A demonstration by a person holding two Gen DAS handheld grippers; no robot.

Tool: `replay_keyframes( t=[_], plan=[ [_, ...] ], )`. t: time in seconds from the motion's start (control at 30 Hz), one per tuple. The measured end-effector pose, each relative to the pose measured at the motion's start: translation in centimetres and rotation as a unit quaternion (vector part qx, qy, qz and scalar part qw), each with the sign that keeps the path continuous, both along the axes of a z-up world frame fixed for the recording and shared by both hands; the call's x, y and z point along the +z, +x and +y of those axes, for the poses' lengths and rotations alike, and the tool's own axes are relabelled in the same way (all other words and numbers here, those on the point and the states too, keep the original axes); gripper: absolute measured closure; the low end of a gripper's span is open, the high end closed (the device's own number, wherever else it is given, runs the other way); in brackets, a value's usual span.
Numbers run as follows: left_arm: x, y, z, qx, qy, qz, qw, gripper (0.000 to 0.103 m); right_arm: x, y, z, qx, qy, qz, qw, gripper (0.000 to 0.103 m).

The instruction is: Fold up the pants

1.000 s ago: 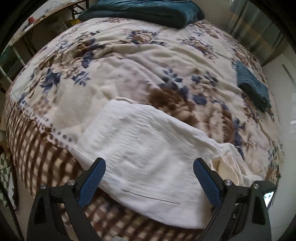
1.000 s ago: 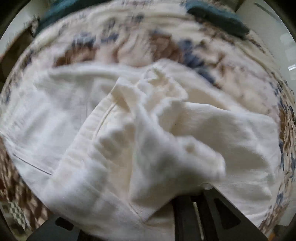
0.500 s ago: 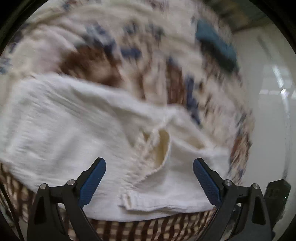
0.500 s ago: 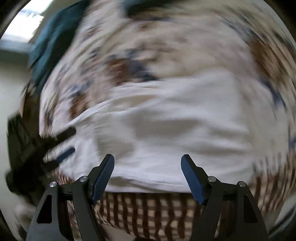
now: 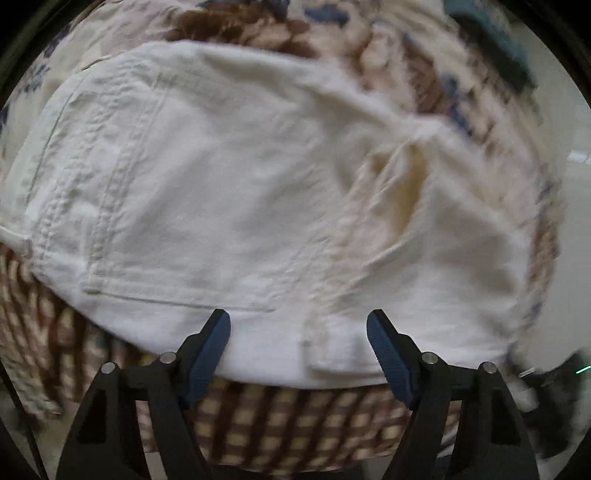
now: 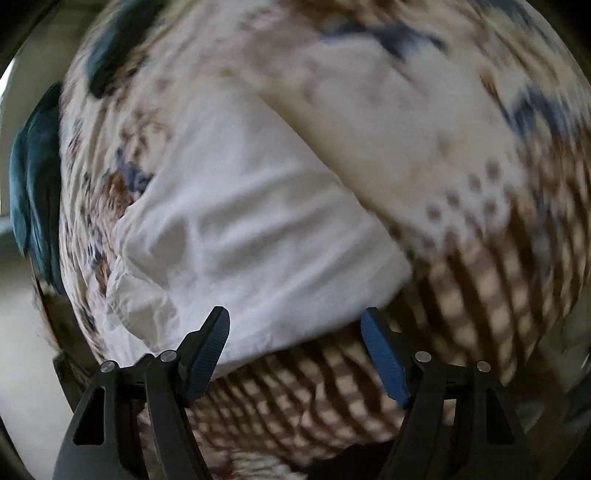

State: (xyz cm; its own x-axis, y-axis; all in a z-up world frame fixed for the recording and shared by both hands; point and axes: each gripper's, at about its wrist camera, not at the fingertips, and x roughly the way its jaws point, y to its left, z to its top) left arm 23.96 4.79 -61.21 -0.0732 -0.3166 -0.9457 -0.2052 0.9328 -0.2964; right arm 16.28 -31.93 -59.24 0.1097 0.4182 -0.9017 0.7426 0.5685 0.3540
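While cream-white cotton pants point(image 5: 229, 192) lie partly folded near edge of floral-and-check quilted bed point(image 5: 280, 417), left gripper point(image 5: 298, 354), just narrowing, and right gripper point(image 6: 295, 350) hover wide, empty; folds remain.

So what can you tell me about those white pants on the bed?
The pants are off-white, of a thick woven cloth, with stitched seams and a sewn pocket outline. They lie folded over and rumpled near the edge of the bed, on a flowered blanket with a checked border. Neither open gripper grips them; the left gripper hovers at their near edge.
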Motion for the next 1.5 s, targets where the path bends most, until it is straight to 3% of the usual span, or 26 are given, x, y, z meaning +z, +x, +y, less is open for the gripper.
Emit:
replay_keyframes(
  t=[0.13, 0.17, 0.2, 0.23, 0.33, 0.37, 0.47, 0.57, 0.63, 0.67, 0.7, 0.73, 0.8, 0.9, 0.93, 0.97, 1.07, 1.17, 1.27, 1.3, 1.37, 1.4, 1.47, 1.5],
  plan=[
    [-1.9, 1.1, -1.2, 0.016, -0.051, 0.014, 0.9985, 0.027, -2.9, -1.0, 0.8, -0.073, 0.096, -0.02, 0.992, 0.027],
    [-2.2, 1.1, -1.6, 0.017, -0.055, 0.006, 0.9983, 0.029, -3.5, -0.9, 1.1, -0.084, 0.102, -0.028, 0.991, 0.04],
    [-2.2, 1.0, -1.9, 0.012, -0.05, -0.003, 0.9987, 0.053, -3.8, -0.9, 1.3, -0.092, 0.095, -0.03, 0.991, 0.07],
    [-2.1, 0.9, -2.4, -0.003, -0.034, -0.012, 0.9994, 0.071, -3.9, -0.8, 1.4, -0.088, 0.076, -0.025, 0.993, 0.079],
    [-1.5, -0.2, -1.7, -0.016, -0.016, -0.02, 0.9996, 0.086, -2.3, -0.7, 1.6, -0.067, 0.046, -0.052, 0.995, 0.087],
    [-1.6, -1.0, -1.0, -0.016, -0.011, -0.011, 0.9997, 0.086, -1.8, -0.7, 1.8, -0.054, 0.036, -0.058, 0.996, 0.087],
    [-2.4, -2.4, -0.1, -0.011, -0.008, 0.008, 0.9999, 0.082, -2.0, -0.7, 2.3, -0.013, 0.022, -0.045, 0.999, 0.088],
    [-1.2, -1.5, 0.2, -0.001, -0.001, 0.006, 1.0, 0.073, -2.7, 0.2, 2.5, 0.02, 0.029, -0.027, 0.999, 0.084],
    [0.4, -0.5, 0.4, 0.011, -0.002, -0.016, 0.9998, 0.061, -2.3, 0.5, 2.2, 0.026, 0.034, -0.024, 0.999, 0.077],
    [1.6, 0.2, 0.5, 0.014, -0.005, -0.033, 0.9993, 0.058, -1.7, 0.6, 2.0, 0.031, 0.031, -0.022, 0.999, 0.065],
    [2.6, 0.8, 0.5, 0.014, -0.01, -0.052, 0.9985, 0.048, -1.1, 0.8, 2.1, 0.035, 0.022, -0.022, 0.999, 0.052],
    [3.5, 1.8, 0.1, 0.006, -0.024, -0.073, 0.997, 0.035, -0.1, 0.9, 2.0, 0.042, 0.007, -0.027, 0.999, 0.048],
    [3.1, 3.3, -1.3, -0.017, -0.022, -0.086, 0.9959, 0.03, 1.0, 0.9, 1.9, 0.055, -0.011, -0.032, 0.998, 0.046],
    [0.5, 6.4, -4.1, -0.068, 0.0, -0.083, 0.9942, 0.034, 1.8, 1.2, 1.9, 0.068, -0.028, -0.034, 0.997, 0.046],
    [0.0, 6.9, -4.2, -0.075, -0.002, -0.087, 0.9934, 0.068, 1.7, 1.4, 1.9, 0.066, -0.033, -0.03, 0.997, 0.046],
    [-0.2, 7.5, -5.1, -0.091, 0.006, -0.091, 0.9917, 0.084, 1.8, 1.2, 1.7, 0.062, -0.033, -0.029, 0.997, 0.046],
    [0.6, 8.3, -5.2, -0.117, 0.022, -0.123, 0.9853, 0.085, 1.8, 1.3, 1.3, 0.049, -0.04, -0.033, 0.997, 0.046],
    [-0.6, 8.7, -5.1, -0.117, 0.031, -0.114, 0.9861, 0.085, 1.7, 1.9, 1.3, 0.056, -0.055, -0.034, 0.996, 0.046],
    [-1.1, 8.7, -5.0, -0.106, 0.023, -0.1, 0.9891, 0.079, 1.2, 2.6, 1.5, 0.065, -0.051, -0.02, 0.996, 0.046],
    [-0.8, 8.5, -4.5, -0.095, 0.023, -0.097, 0.9905, 0.07, 1.2, 2.8, 1.6, 0.069, -0.052, -0.019, 0.996, 0.046],
    [1.1, 7.4, -2.2, -0.061, 0.016, -0.111, 0.9918, 0.067, 1.4, 3.5, 1.9, 0.086, -0.064, -0.019, 0.994, 0.045],
    [1.9, 6.9, -1.2, -0.047, 0.014, -0.119, 0.9917, 0.063, 1.6, 4.0, 2.1, 0.094, -0.07, -0.021, 0.993, 0.038],
    [3.5, 5.7, 1.5, -0.009, 0.03, -0.133, 0.9907, 0.037, 1.9, 4.9, 2.6, 0.115, -0.087, -0.025, 0.989, 0.022],
    [4.0, 4.9, 3.1, 0.015, 0.031, -0.138, 0.9898, 0.008, 2.0, 5.4, 2.9, 0.126, -0.097, -0.027, 0.987, 0.021]
  ],
)
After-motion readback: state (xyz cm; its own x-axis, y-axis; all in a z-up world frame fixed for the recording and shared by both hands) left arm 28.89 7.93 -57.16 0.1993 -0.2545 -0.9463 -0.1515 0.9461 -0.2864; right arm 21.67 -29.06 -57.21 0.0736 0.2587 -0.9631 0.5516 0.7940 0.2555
